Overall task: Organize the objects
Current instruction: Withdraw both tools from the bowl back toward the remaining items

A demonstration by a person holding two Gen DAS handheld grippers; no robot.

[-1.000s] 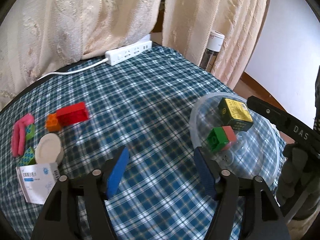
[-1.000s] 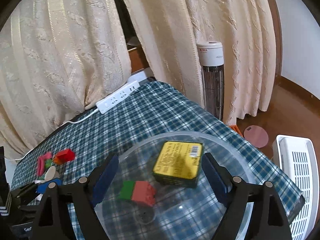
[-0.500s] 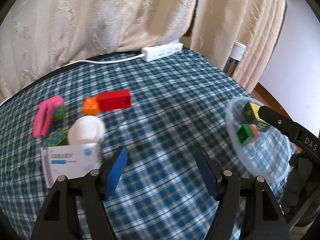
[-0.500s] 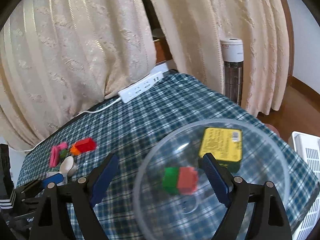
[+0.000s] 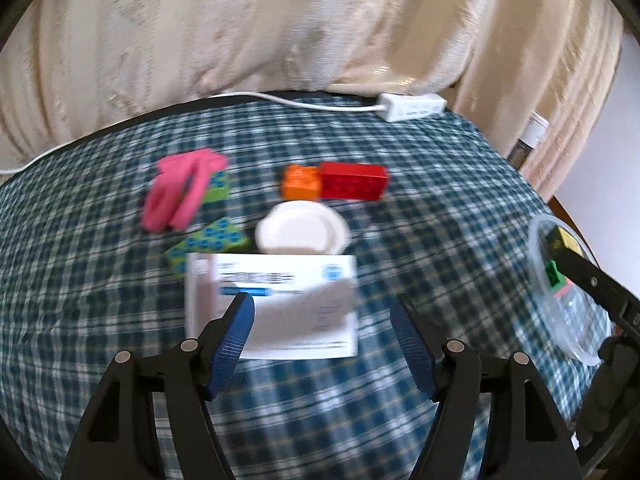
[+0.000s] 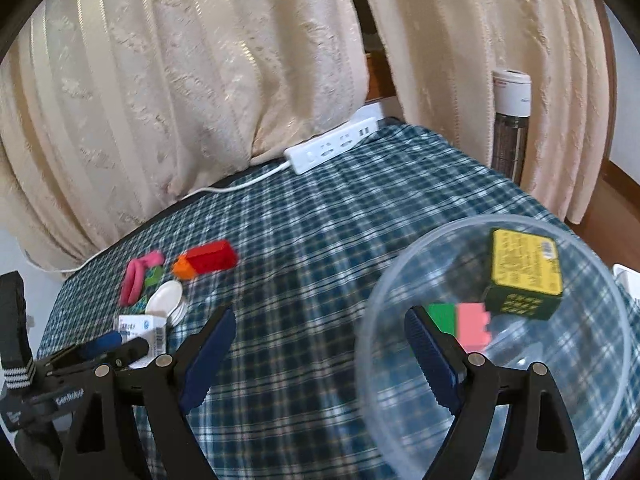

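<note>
Medicine box (image 5: 280, 304) lies just ahead of the left tool (image 5: 322, 334), long axis crosswise, wider than its empty, parted jaws.

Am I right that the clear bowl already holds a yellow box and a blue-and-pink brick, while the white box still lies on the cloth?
Nearly. The brick in the clear bowl is green and pink, not blue and pink; the right wrist view shows it beside the yellow box. The white box does still lie on the cloth.
</note>
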